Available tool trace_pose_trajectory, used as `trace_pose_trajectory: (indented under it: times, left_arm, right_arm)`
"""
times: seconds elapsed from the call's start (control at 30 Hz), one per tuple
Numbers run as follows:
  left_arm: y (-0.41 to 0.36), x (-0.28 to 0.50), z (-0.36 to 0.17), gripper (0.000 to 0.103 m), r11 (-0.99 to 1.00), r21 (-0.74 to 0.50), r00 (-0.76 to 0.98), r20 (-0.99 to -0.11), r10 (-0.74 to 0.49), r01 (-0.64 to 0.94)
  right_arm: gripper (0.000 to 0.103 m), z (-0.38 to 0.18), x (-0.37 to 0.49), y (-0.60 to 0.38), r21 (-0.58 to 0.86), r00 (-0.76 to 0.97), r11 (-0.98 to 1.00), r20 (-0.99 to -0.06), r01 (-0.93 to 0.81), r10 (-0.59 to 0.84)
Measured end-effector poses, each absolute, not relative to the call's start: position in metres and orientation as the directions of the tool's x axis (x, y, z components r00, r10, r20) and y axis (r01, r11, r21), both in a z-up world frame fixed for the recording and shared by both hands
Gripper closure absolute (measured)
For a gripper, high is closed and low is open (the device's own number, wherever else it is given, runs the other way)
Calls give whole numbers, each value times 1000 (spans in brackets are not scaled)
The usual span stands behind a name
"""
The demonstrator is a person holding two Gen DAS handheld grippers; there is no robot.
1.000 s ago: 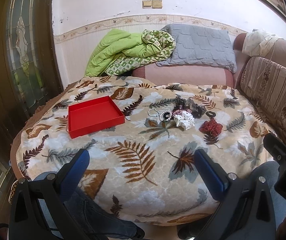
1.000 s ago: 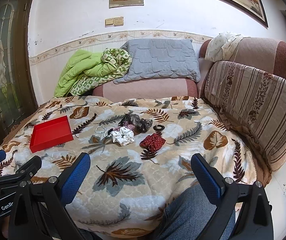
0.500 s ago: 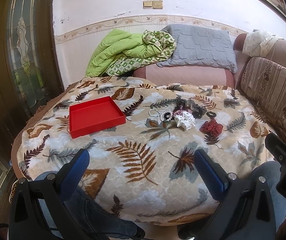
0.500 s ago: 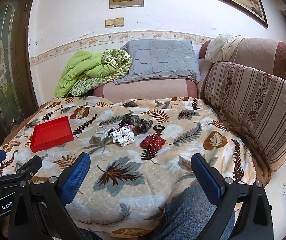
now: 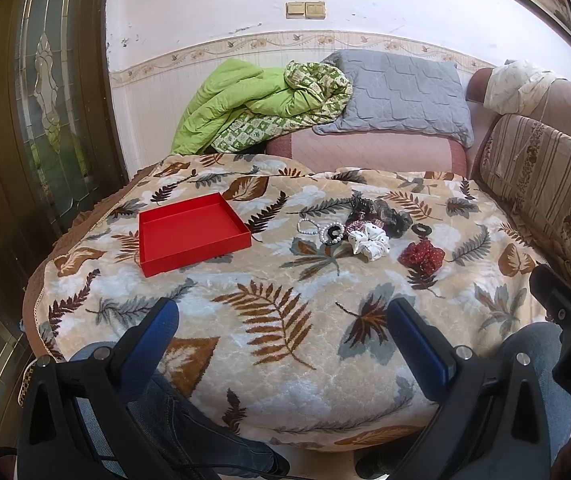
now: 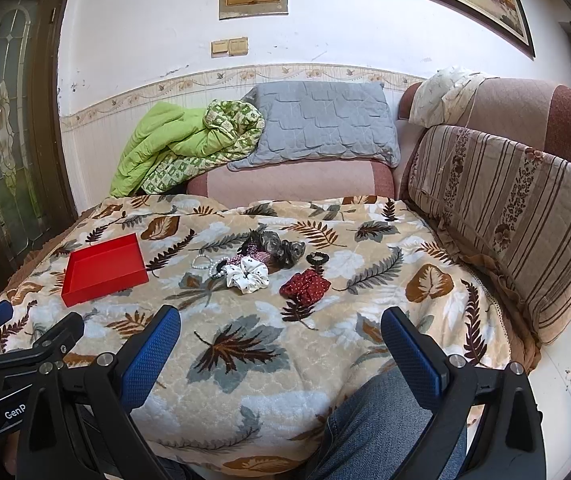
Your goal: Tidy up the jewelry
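**Both grippers spread wide over the near edge of the leaf-print blanket**

The left gripper [image 5: 281, 316] hangs above the near part of the leaf-print blanket [image 5: 277, 280], its blue-padded fingers [image 5: 147, 340] spread far apart with nothing between them. The right gripper [image 6: 279, 324] is held the same way, jaws wide and empty, just to the right of the left one, whose black body shows at the near left edge of the right wrist view.

An open red tray [image 5: 191, 232] sits on the left side of the blanket, nothing visible inside it. Well to its right lies a loose cluster of accessories. Nearest the tray is a white bead bracelet [image 5: 308, 226], with a pearl-and-black bracelet [image 5: 332, 234] just beside it. A white scrunchie [image 5: 369, 242] touches that group on its right, and behind it lie a pink patterned scrunchie [image 6: 254, 257] and a dark grey scrunchie [image 5: 395, 216]. A small black hair tie [image 5: 421, 229] lies at the far right of the cluster, and a red dotted scrunchie [image 5: 422, 256] sits slightly apart, nearer and to the right.

Beyond the blanket, a green quilt [image 6: 181, 144] and a grey cushion [image 6: 321, 120] rest on a pink sofa [image 6: 293, 180]. The person's jeans-clad knees [image 6: 381, 416] show below the blanket's near edge.
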State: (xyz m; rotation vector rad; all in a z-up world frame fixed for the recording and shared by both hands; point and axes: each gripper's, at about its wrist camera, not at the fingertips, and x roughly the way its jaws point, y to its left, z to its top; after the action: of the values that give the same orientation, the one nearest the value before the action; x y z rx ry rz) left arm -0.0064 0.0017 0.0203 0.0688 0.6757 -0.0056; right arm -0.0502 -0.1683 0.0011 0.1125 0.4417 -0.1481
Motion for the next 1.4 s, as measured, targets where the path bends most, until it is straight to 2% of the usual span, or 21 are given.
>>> trace_pose_trajectory:
  times: [0.3,0.43,0.53,0.77,1.07,1.27,1.4]
  left_arm:
    - [1,-6,20,0,998,59,775,-631,18,25]
    - [4,-2,22,0,990,135,725,-685,72,28]
    - [6,-5,20,0,996,91,764,-644,42,23]
    - [10,-1,19,0,997,72,782,-622,29,21]
    - [3,33,-9,0,1000,-2,821,-571,-24,28]
    - [2,66,-21,0,998,-40,814,-579,-54,37]
    - [-7,86,-30,0,1000,-5,832,-554,-28,30]
  right_arm:
    - [1,1,-51,-168,79,894,983,-432,166,-116]
    - [1,3,-51,-168,78,897,983,-426,168,-119]
    - [1,4,-52,-168,80,897,983,-426,165,-116]
    - [1,1,-47,-170,85,905,985,-414,148,-101]
    - [1,-17,-12,-182,75,906,990,-417,121,-79]
    - [6,-31,19,-189,64,898,992,-434,108,-69]
    - [10,-36,35,-191,47,906,996,-420,81,-54]
